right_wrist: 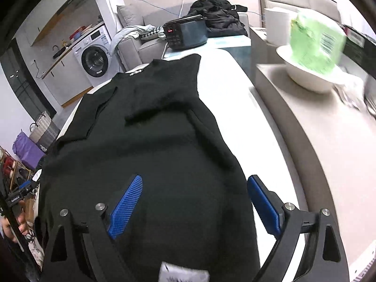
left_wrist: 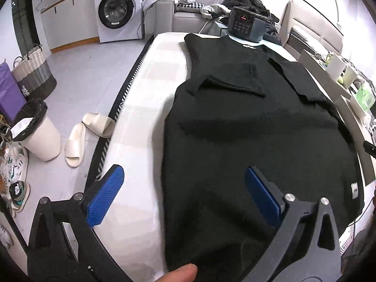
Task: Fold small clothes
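A black knit sweater [left_wrist: 246, 122] lies flat on a white padded table [left_wrist: 145, 108], collar at the far end and both sleeves folded in over the chest. My left gripper [left_wrist: 184, 181] is open above the sweater's near left hem edge; its left pad [left_wrist: 105, 195] is over bare table, its right pad [left_wrist: 263, 195] over the cloth. In the right wrist view the same sweater [right_wrist: 152, 136] fills the middle. My right gripper [right_wrist: 195, 199] is open over the near right edge of the sweater, holding nothing. A white label [right_wrist: 183, 272] shows at the hem.
A dark cooker [left_wrist: 246, 23] stands at the table's far end, with dark clothes behind it. A side counter [right_wrist: 317, 129] on the right holds a white bowl [right_wrist: 310, 75] with a green pack. Slippers [left_wrist: 87, 136], a bin [left_wrist: 37, 134] and a washing machine [left_wrist: 117, 11] are on the left.
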`<action>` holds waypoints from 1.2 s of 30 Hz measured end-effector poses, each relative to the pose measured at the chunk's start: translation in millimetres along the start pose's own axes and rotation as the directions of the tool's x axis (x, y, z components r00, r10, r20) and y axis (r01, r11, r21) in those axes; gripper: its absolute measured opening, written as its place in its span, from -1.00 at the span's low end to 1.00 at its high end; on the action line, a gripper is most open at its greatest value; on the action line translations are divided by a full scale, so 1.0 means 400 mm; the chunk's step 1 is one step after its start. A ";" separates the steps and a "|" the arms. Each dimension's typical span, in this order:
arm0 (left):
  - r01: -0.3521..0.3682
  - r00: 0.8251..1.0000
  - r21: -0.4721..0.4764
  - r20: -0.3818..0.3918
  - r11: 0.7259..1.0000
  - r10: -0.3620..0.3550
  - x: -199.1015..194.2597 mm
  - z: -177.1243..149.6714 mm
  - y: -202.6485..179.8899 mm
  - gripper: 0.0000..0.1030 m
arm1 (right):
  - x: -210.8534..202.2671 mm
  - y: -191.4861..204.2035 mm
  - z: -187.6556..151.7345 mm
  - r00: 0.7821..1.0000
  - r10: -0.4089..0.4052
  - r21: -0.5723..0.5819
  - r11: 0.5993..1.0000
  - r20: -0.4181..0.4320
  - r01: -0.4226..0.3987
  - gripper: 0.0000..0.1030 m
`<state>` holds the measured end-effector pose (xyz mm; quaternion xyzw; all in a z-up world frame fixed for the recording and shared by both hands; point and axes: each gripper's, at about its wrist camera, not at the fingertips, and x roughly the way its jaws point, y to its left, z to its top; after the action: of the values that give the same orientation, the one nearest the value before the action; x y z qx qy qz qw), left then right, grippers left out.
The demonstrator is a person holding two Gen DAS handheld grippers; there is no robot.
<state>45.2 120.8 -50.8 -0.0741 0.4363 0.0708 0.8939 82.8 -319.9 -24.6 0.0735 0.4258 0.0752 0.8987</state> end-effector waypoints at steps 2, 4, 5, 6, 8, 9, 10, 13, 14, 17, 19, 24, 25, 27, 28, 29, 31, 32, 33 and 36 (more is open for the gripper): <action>-0.004 1.000 -0.001 0.013 1.000 0.004 -0.031 -0.030 0.004 0.97 | -0.016 -0.011 -0.024 1.000 -0.001 0.004 1.000 0.003 0.001 0.79; 0.002 1.000 0.000 0.010 1.000 -0.002 -0.050 -0.053 -0.001 0.97 | -0.028 -0.020 -0.047 1.000 -0.001 0.010 1.000 0.004 0.001 0.79; 0.001 1.000 0.007 0.012 1.000 -0.001 -0.065 -0.071 -0.002 0.97 | -0.037 -0.023 -0.061 1.000 0.000 0.014 1.000 0.006 0.000 0.79; 0.010 1.000 0.023 0.012 1.000 -0.010 -0.078 -0.091 -0.009 0.96 | -0.044 -0.026 -0.078 1.000 0.005 0.017 1.000 0.007 -0.005 0.79; 0.041 0.999 0.051 -0.001 0.998 -0.041 -0.096 -0.120 -0.025 0.88 | -0.055 -0.024 -0.105 1.000 0.013 0.018 1.000 -0.003 -0.013 0.79; 0.055 0.998 0.066 -0.013 0.996 -0.054 -0.109 -0.141 -0.031 0.82 | -0.059 -0.022 -0.118 1.000 0.018 0.009 1.000 -0.010 -0.018 0.79; 0.068 0.998 0.080 -0.022 0.994 -0.066 -0.114 -0.151 -0.043 0.76 | -0.064 -0.015 -0.128 1.000 0.017 -0.005 1.000 -0.017 -0.017 0.79; 0.087 0.996 0.131 -0.044 0.988 -0.081 -0.130 -0.193 -0.067 0.59 | -0.080 0.003 -0.159 0.999 0.018 -0.042 0.999 -0.030 -0.020 0.79; 0.076 0.996 0.149 -0.057 0.986 -0.068 -0.130 -0.206 -0.076 0.53 | -0.085 0.007 -0.169 0.999 0.021 -0.052 0.998 -0.036 -0.023 0.79; 0.008 0.997 0.183 -0.073 0.983 0.006 -0.131 -0.253 -0.090 -0.10 | -0.101 0.014 -0.201 0.999 0.020 -0.078 0.997 -0.038 -0.023 0.79; -0.032 0.997 0.169 -0.058 0.985 0.042 -0.141 -0.270 -0.079 -0.42 | -0.111 0.012 -0.219 0.999 0.028 -0.075 0.997 -0.043 -0.031 0.79; -0.111 0.994 0.065 -0.012 0.992 0.112 -0.216 -0.331 -0.003 -0.54 | -0.142 0.006 -0.269 0.998 0.014 -0.085 0.996 -0.063 -0.019 0.79; -0.122 0.992 0.050 -0.016 0.991 0.123 -0.220 -0.341 0.008 -0.54 | -0.153 0.001 -0.284 0.998 0.013 -0.080 0.997 -0.063 -0.018 0.79; -0.134 0.990 0.008 -0.038 0.991 0.134 -0.228 -0.370 0.041 -0.54 | -0.169 -0.009 -0.311 0.997 0.006 -0.089 0.996 -0.074 -0.012 0.79; -0.128 0.991 -0.011 -0.051 0.992 0.127 -0.229 -0.385 0.056 -0.54 | -0.177 -0.014 -0.319 0.997 -0.008 -0.097 0.995 -0.075 0.000 0.79; -0.104 0.993 -0.040 -0.056 0.994 0.102 -0.235 -0.402 0.069 -0.53 | -0.186 -0.021 -0.330 0.997 -0.023 -0.098 0.995 -0.073 0.016 0.79; -0.075 0.996 -0.060 -0.052 0.995 0.072 -0.245 -0.417 0.076 -0.51 | -0.198 -0.041 -0.348 0.996 -0.020 -0.066 0.998 -0.082 0.014 0.79; -0.068 0.997 -0.061 -0.045 0.996 0.065 -0.256 -0.425 0.074 -0.48 | -0.202 -0.053 -0.357 0.996 -0.006 -0.043 0.999 -0.094 0.002 0.79; -0.063 0.997 -0.056 -0.042 0.996 0.061 -0.264 -0.430 0.073 -0.37 | -0.205 -0.063 -0.363 0.995 0.004 -0.027 1.000 -0.097 -0.007 0.79; -0.030 0.999 -0.055 -0.025 0.998 0.029 -0.295 -0.439 0.072 0.31 | -0.210 -0.095 -0.394 0.995 0.029 0.024 0.999 -0.095 -0.027 0.79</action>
<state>-167.3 107.6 -66.1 -0.0933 0.4460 0.0952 0.8851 -89.3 -362.8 -67.6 0.0859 0.4680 0.0864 0.8753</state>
